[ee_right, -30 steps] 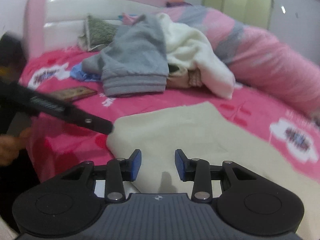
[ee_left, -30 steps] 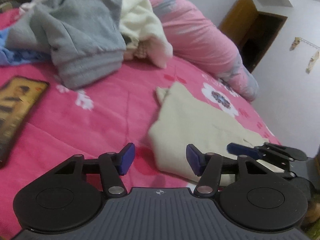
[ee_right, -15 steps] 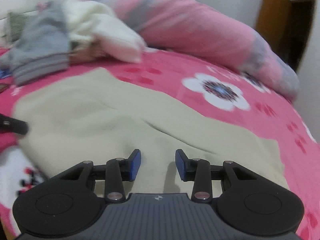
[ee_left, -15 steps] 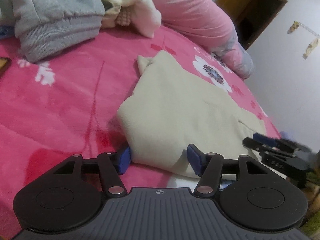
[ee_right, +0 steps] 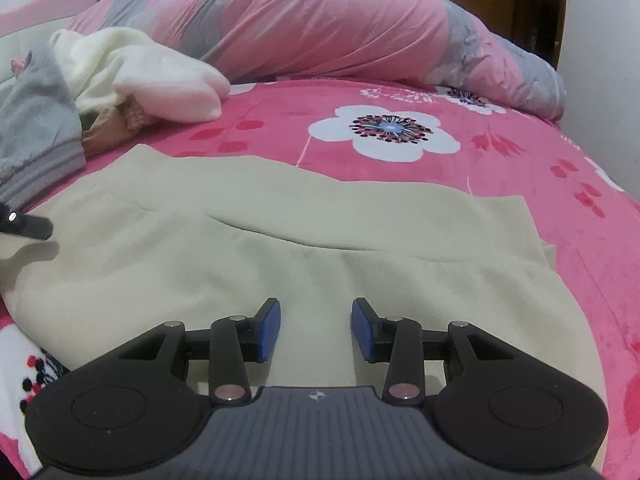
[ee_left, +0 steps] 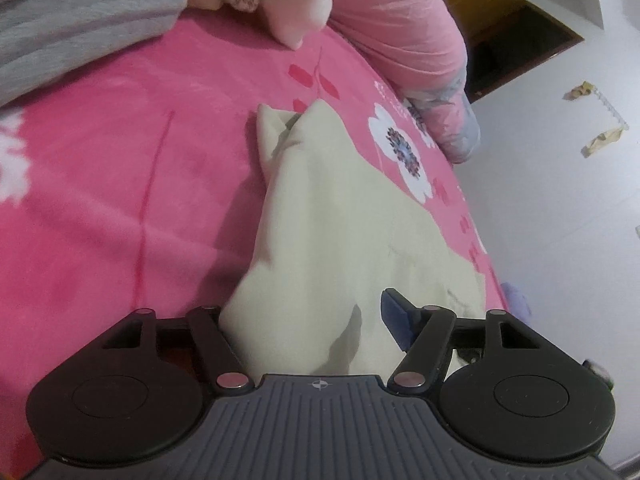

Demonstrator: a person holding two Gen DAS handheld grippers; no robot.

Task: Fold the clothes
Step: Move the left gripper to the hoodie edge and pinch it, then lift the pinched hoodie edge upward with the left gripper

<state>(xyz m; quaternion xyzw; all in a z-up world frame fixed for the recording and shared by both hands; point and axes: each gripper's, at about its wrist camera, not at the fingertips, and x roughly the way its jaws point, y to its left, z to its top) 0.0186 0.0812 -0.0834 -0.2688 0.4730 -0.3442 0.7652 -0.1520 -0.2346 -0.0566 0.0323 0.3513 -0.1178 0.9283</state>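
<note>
One cream garment [ee_left: 340, 216], lengthwise away, flat

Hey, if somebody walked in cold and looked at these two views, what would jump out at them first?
The hot pink flowered blanket fills both views, with a pale cream garment spread flat across its near part. The left gripper sits at the garment's near corner, its jaws opening with the cloth's edge between them; the right gripper hovers open over the cream cloth. Behind, a rolled pink-and-grey quilt lies beside a heap of unfolded clothes.
</note>
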